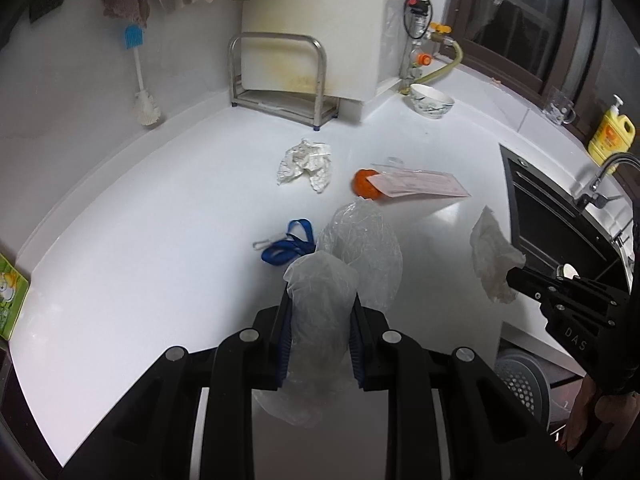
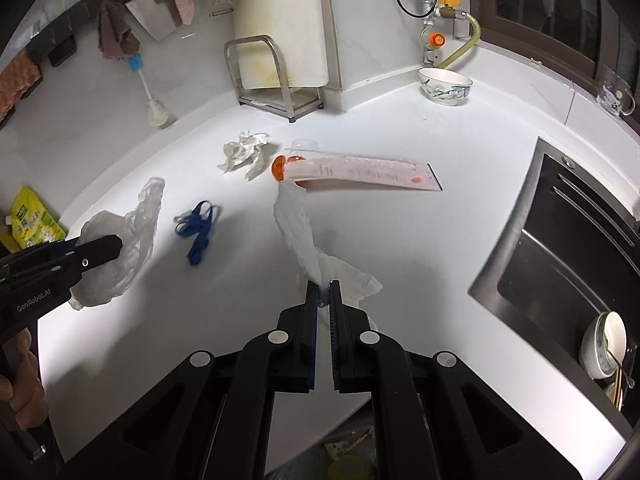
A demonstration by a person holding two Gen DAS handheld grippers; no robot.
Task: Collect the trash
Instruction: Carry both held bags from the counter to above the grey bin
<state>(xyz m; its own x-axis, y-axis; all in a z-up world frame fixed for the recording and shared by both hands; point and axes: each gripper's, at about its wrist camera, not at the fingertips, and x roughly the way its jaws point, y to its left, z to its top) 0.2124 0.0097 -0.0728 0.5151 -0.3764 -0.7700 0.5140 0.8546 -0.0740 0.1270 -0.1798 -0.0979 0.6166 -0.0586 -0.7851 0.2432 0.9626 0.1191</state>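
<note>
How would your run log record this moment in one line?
left gripper: shut on plastic bag | right gripper: shut on tissue | counter: trash remains

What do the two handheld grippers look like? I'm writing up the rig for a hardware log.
Both are matte black. The left gripper and right gripper have angular linkage arms with round silver pivot pins and blue ribbed pads inside the fingers. White lettering reads "GenRobot.AI" on the left, "DAS" on the right. Bare hands, no cables visible.

On the worktop [image 2: 460,240] before me, the strap [image 2: 198,232] lies left, the crumpled paper [image 2: 244,154] behind it, the flat packet [image 2: 360,174] to that paper's right. The sink [image 2: 568,248] is at my right, the bowl [image 2: 445,86] in the far corner.
</note>
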